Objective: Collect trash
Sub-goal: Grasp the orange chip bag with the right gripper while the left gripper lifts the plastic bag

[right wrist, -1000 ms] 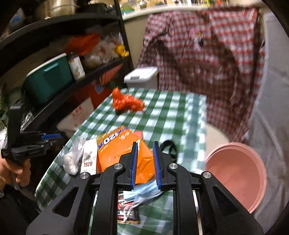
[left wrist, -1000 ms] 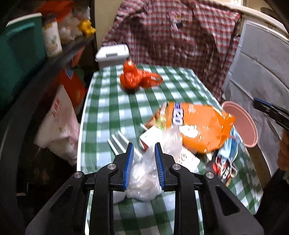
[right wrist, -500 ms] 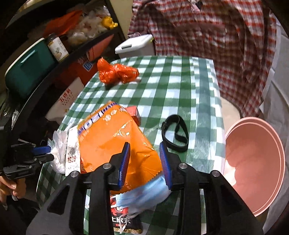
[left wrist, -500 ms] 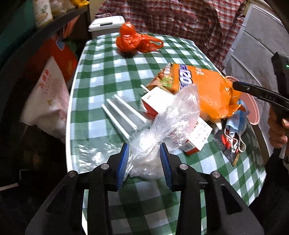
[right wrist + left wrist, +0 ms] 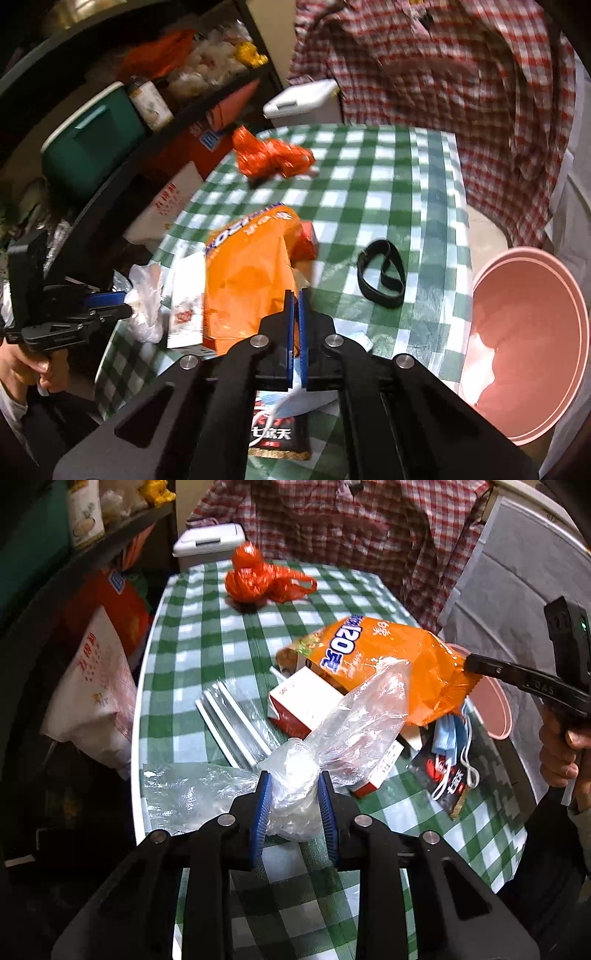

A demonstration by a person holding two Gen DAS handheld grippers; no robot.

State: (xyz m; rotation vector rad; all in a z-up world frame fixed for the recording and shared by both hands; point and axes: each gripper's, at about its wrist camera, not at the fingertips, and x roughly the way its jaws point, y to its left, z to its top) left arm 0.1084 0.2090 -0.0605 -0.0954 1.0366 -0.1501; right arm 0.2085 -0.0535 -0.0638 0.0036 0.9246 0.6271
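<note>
Trash lies on a green checked table (image 5: 207,635). My left gripper (image 5: 293,797) is shut on a clear plastic bag (image 5: 354,723) at the table's near left edge; that bag also shows in the right wrist view (image 5: 146,295). My right gripper (image 5: 294,314) is shut on the near corner of a large orange snack bag (image 5: 243,280), which also shows in the left wrist view (image 5: 388,657). A pink bin (image 5: 524,332) stands beside the table's right edge, right of my right gripper. An orange knotted plastic bag (image 5: 258,579) lies at the far end.
A red and white carton (image 5: 303,701), white straws in wrap (image 5: 229,723), a blue face mask (image 5: 450,734), a dark wrapper (image 5: 277,432) and a black band (image 5: 382,273) lie on the table. Shelves with a green box (image 5: 88,144) stand left. A plaid shirt (image 5: 443,66) hangs behind.
My right gripper has closed on the orange snack bag's corner and lifted it slightly. My left gripper has closed tighter on the clear plastic bag.
</note>
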